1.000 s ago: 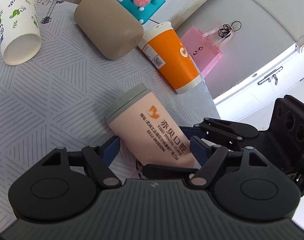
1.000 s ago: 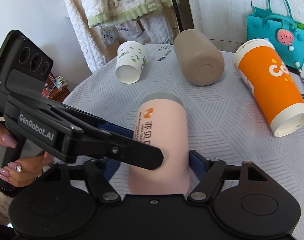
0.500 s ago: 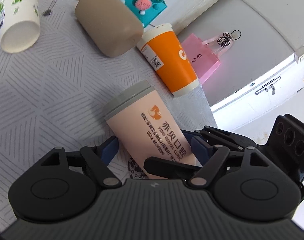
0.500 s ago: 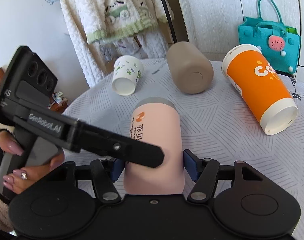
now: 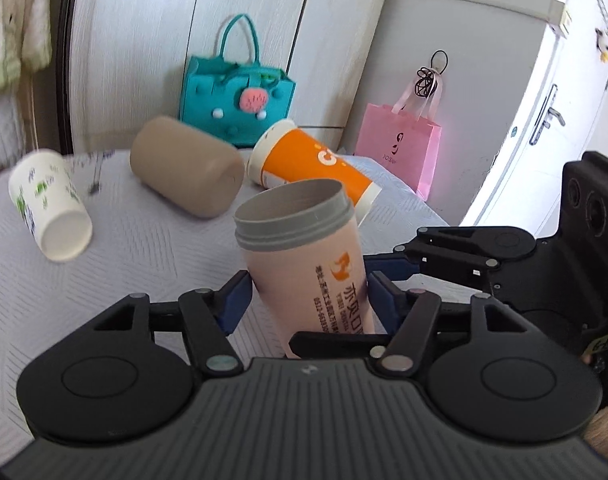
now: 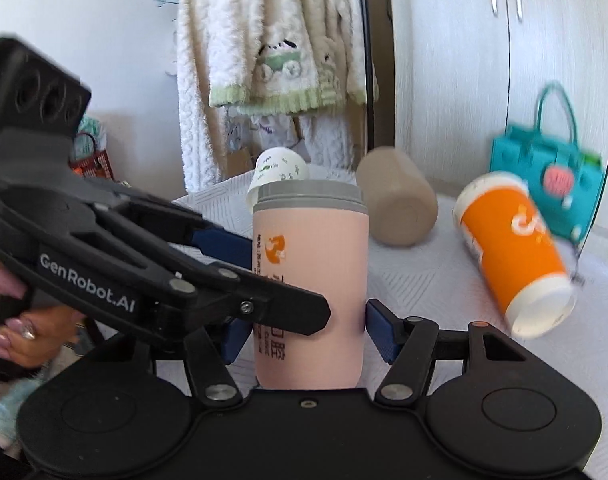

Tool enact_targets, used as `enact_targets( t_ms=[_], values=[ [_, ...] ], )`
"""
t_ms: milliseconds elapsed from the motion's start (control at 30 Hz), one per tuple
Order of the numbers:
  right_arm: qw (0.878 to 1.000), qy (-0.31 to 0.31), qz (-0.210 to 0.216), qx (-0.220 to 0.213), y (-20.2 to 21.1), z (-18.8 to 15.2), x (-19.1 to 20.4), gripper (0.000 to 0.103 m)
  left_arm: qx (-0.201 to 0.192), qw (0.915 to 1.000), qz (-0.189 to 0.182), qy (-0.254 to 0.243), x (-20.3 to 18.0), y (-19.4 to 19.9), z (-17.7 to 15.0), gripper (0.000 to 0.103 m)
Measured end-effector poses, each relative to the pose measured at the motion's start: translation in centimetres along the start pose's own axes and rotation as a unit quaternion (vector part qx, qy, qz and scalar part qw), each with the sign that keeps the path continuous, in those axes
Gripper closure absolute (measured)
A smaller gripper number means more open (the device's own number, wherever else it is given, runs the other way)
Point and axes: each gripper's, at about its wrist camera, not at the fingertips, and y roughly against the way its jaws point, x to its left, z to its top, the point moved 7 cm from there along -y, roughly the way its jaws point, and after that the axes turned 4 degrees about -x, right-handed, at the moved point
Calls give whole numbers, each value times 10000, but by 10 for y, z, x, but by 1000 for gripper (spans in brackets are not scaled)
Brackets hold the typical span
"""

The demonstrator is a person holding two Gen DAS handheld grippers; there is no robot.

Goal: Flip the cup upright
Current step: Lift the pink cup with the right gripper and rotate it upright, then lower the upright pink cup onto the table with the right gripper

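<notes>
Holding the pink cup point(image 5: 304, 264) from 2 sides, your left gripper point(image 5: 308, 296) has its blue fingers point(image 5: 233, 298) pressed narrow against the lower body, and your right gripper point(image 6: 304, 332) clamps the same cup, its fingers point(image 6: 378, 330) closed on the pink wall low down. The left gripper's black arm crosses in front of the cup in the right wrist view, so the 2 grips sit close together.

The cup stands almost vertical with its grey rim point(image 6: 310, 196) on top and the mouth open upward; in the left wrist view it leans slightly. Whether its base touches the desk point(image 5: 143, 248) is hidden behind the gripper bodies.

You appear to be at the end of the tilt-up step. The next move calls for settling the base flat on the desk, then releasing both grips without tipping it.

Farther out, the orange cup point(image 6: 512, 252), tan cup point(image 6: 400, 208) and white leaf-print cup point(image 5: 49, 204) lie on their sides.
</notes>
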Motion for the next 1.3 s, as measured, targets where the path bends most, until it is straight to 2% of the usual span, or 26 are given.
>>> enact_targets(
  t_ms=[200, 333, 467, 667, 767, 900, 1200, 1300],
  values=[
    [9994, 241, -97, -226, -7, 3, -2, 36, -307, 9992, 104, -235, 0, 1, 6, 44],
    [9987, 343, -217, -310, -13, 4, -4, 36, -412, 9986, -32, -342, 1, 2, 10, 43],
    [9988, 201, -217, -388, -16, 7, -6, 36, -443, 9986, -85, -270, 5, 2, 14, 43],
    [9985, 122, -300, -450, -26, 13, -15, 36, -636, 9963, -30, -571, 6, -9, 18, 43],
    [9974, 184, -477, -513, -28, 14, -15, 36, -772, 9946, -107, -681, 6, -9, 17, 43],
    [9973, 165, -527, -475, -29, 10, -15, 36, -678, 9963, -173, -505, 11, -14, 14, 43],
    [9972, 70, -597, -443, -35, 12, -18, 36, -759, 9961, -6, -455, 11, -19, 16, 43],
    [9968, 183, -656, -427, -35, 11, -15, 36, -764, 9965, 35, -343, 14, -18, 15, 37]
  ],
)
